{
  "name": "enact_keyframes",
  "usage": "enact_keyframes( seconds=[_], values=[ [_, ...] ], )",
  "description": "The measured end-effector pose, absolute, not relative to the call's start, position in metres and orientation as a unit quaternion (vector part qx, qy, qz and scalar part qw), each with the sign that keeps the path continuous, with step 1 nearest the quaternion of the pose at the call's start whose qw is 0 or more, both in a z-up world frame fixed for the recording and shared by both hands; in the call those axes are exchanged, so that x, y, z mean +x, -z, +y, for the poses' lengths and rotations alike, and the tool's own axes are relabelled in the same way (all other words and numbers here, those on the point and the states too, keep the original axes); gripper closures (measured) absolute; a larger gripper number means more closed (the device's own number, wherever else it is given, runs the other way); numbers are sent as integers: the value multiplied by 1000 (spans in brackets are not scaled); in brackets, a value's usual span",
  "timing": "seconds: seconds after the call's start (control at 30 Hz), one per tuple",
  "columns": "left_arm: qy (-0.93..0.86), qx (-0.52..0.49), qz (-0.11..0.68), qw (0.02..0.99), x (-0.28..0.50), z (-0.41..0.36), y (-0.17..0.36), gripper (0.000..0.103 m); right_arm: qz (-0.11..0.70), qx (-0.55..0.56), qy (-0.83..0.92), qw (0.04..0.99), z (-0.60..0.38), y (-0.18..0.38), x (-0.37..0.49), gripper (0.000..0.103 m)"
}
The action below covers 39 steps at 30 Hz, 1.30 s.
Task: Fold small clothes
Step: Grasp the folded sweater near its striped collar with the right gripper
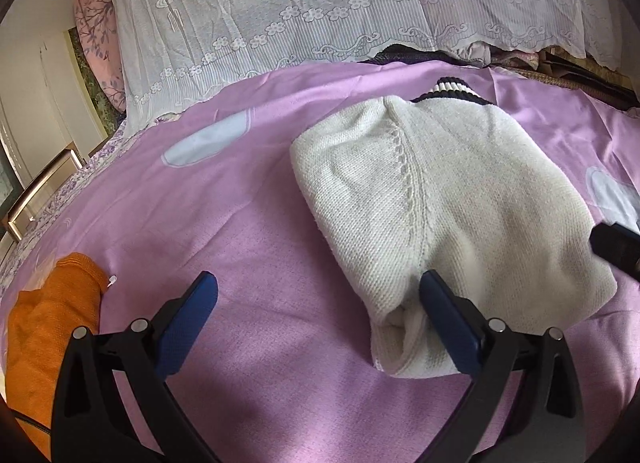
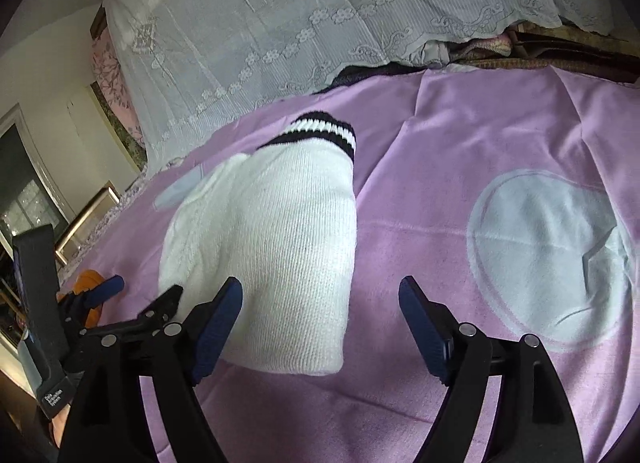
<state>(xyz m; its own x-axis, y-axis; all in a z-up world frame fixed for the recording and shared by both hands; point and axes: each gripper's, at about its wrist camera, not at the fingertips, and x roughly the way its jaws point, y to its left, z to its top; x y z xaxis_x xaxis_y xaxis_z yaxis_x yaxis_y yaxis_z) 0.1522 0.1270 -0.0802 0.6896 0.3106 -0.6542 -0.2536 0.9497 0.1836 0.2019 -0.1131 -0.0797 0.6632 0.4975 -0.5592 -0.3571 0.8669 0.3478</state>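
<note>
While both claws hang open, the folded white knit sweater (image 1: 440, 203) lies on the pink bedsheet (image 1: 240, 223), touching the left claw (image 1: 318, 287) and the right claw (image 2: 320, 297); a careless snag would undo the fold.

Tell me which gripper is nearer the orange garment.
Left. The left gripper hangs open just right of the orange garment; the right gripper sits beyond the white sweater, farther away.
</note>
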Motion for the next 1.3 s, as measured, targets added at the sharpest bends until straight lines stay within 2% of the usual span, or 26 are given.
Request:
enact_keyframes(
  seconds=[0.03,0.07,0.1,0.17,0.2,0.47,0.63,0.73,0.87,1.07,1.2,1.3],
  values=[
    [-153,40,363,918,152,127,80,4,325,110,-234,909,-115,77,201,24],
    [-153,40,362,919,152,126,79,4,314,115,-234,913,-117,74,201,31],
    [-152,41,362,919,152,125,78,5,306,117,-235,915,-118,71,201,46],
    [-151,45,358,920,154,122,77,5,298,110,-240,917,-114,68,203,71],
    [-151,48,354,922,155,120,74,5,297,106,-243,917,-112,66,207,76],
    [-106,-7,287,952,178,125,38,5,282,97,-255,920,-92,52,229,77],
    [-104,8,365,925,222,124,71,4,310,78,-260,911,-70,59,254,77],
    [-83,-30,386,918,230,135,80,4,335,46,-247,908,-58,71,265,77],
    [-67,-73,395,913,229,146,83,4,334,35,-249,908,-57,71,262,77],
    [-71,-73,357,928,229,148,54,4,318,80,-249,911,-74,50,278,76],
    [-60,-76,397,913,261,148,74,4,339,109,-255,899,-72,52,312,76],
    [-34,-116,416,902,270,158,86,4,378,90,-254,886,-61,75,330,77]
  ],
)
